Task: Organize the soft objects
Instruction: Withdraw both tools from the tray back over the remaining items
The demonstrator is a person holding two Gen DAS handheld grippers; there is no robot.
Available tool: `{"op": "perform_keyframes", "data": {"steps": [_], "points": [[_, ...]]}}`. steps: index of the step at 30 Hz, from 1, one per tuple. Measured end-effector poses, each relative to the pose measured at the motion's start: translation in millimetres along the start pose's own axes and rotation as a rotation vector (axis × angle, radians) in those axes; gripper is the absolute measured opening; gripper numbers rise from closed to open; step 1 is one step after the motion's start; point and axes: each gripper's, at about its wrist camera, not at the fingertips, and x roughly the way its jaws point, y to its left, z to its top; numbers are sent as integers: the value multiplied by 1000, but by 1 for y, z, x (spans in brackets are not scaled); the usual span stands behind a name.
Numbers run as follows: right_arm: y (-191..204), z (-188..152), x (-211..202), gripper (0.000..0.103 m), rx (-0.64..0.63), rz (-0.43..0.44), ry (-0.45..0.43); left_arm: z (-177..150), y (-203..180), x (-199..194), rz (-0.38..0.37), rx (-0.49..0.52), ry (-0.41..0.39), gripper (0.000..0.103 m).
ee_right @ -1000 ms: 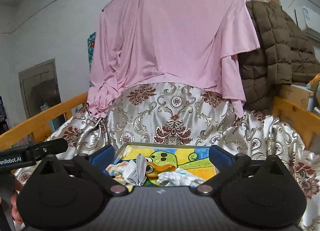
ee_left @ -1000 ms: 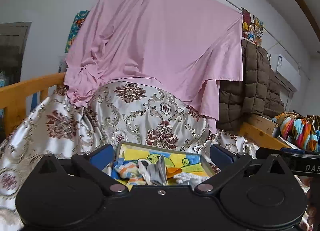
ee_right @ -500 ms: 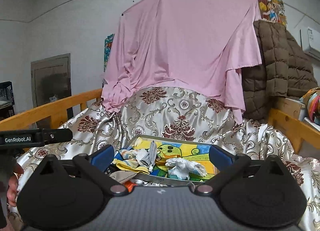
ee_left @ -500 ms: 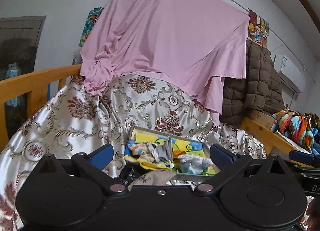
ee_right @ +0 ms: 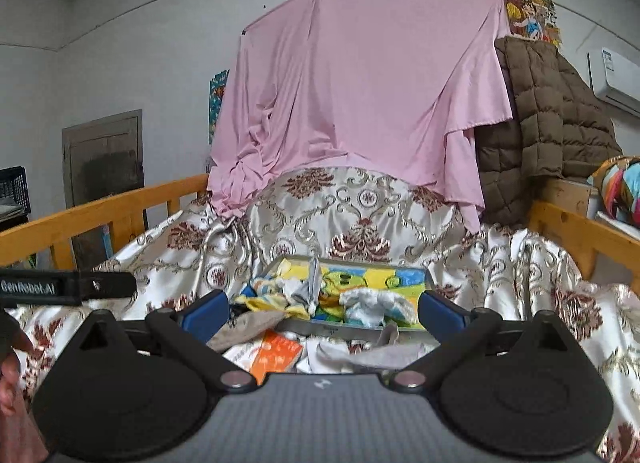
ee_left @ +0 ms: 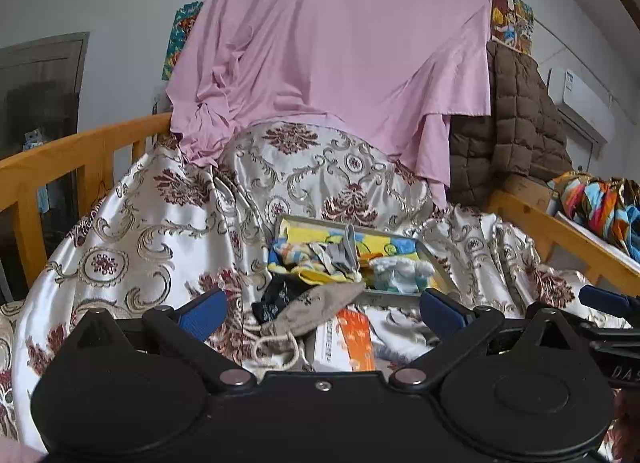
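Note:
A metal tray (ee_left: 438,263) with a cartoon-print bottom lies on the patterned bedspread; it holds several small cloths, among them a striped one (ee_left: 296,253), a grey one (ee_left: 340,255) and a white fluffy one (ee_left: 400,269). In front of it lie a beige drawstring pouch (ee_left: 316,307), a black cloth (ee_left: 276,297) and an orange-white packet (ee_left: 346,343). My left gripper (ee_left: 324,309) is open and empty just short of them. My right gripper (ee_right: 324,309) is open and empty; the tray (ee_right: 428,281), pouch (ee_right: 244,329) and packet (ee_right: 276,355) lie ahead of it.
The satin bedspread (ee_left: 160,231) is bunched up behind the tray. Wooden bed rails (ee_left: 80,151) run along both sides. A pink sheet (ee_left: 332,55) and a brown quilted jacket (ee_left: 516,123) hang behind. Colourful cloth (ee_left: 600,207) lies at the right.
Both grippers have pulled back and tilted down, so the tray looks farther off and the pouch, black cloth and packet in front of it have come into view. Both stay open.

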Motion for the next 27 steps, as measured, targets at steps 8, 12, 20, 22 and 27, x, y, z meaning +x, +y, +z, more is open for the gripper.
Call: {"op": "perform_keyframes", "data": {"steps": [8,12,20,22,27], "points": [[-2,-27,-9,103,10,2,22,-9,-8,9,-8,67,73,102],[-5,-40,-10,103,16,-1,50,-11,-12,16,-7,89,108,102],[-4,-54,-6,103,27,23,102,-19,-20,33,34,147,210,102],[-3,-55,-4,103,17,27,112,-20,-19,39,42,147,240,102],[2,-56,5,103,-5,40,147,-19,-13,56,12,116,318,102]]}}
